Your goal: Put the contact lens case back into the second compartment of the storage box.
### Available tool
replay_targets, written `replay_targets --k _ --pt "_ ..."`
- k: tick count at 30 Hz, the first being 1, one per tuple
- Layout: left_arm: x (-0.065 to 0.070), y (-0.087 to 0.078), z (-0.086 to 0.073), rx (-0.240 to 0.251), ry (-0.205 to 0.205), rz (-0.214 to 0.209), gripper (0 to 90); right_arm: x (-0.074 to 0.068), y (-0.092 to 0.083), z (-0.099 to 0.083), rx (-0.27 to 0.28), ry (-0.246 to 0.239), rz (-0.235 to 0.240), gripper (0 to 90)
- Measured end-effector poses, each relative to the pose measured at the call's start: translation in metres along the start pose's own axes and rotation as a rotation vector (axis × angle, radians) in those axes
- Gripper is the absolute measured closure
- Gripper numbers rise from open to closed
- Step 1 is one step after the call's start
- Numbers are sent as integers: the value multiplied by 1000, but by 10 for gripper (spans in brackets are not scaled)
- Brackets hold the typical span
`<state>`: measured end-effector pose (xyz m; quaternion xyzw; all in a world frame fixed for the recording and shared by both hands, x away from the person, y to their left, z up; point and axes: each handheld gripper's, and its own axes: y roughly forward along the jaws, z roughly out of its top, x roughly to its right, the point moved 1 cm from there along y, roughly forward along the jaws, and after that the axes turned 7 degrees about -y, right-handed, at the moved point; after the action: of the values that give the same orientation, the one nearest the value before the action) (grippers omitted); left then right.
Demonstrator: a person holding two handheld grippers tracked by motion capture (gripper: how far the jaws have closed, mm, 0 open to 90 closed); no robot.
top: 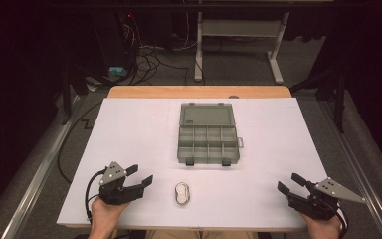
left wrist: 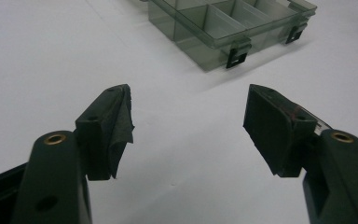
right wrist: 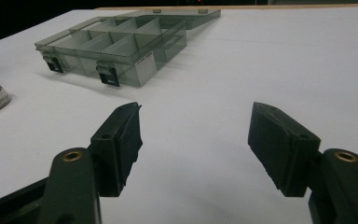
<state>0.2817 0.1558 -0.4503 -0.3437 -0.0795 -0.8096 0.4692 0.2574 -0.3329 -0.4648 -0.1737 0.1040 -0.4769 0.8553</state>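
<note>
Left gripper: near edge, jaws spread wide, holding nothing.
Right gripper: near edge too, jaws spread, holding nothing.
Case: small and white, maybe a pill case, between the grippers.
Box: farther back, lid open.
Table: white.

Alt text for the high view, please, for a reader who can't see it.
Two open grippers, the left gripper and the right gripper, rest at the near edge of a white table. Between them lies a small white oval case, before an open grey compartment box.
</note>
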Motion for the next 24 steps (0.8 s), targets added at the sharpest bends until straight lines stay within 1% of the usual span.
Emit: replay_targets --k 2,3,5,6,10,13,15,21,22,24 --pt "3 2 -3 -19 -7 -4 336 0 0 0 1 -1 0 347" --pt "4 3 -4 -33 6 -3 337 0 0 0 -1 2 2 347" --pt "7 4 -7 -45 13 -5 339 0 0 0 -2 1 2 347" --pt "9 4 -8 -50 8 -7 340 0 0 0 -2 0 4 347" --pt "14 6 -12 -70 19 -15 342 0 0 0 -2 -2 4 347" --pt "17 8 -14 -88 25 -13 345 0 0 0 -1 -3 4 347" --pt "20 9 -16 -109 35 -8 348 0 0 0 0 -3 4 347" --pt "29 15 -22 -161 35 -12 348 0 0 0 0 -3 4 347" --pt "31 17 -23 -164 27 -13 348 0 -1 0 0 -4 4 347" --pt "34 19 -25 -183 27 -13 347 -1 -1 0 0 -3 3 347"
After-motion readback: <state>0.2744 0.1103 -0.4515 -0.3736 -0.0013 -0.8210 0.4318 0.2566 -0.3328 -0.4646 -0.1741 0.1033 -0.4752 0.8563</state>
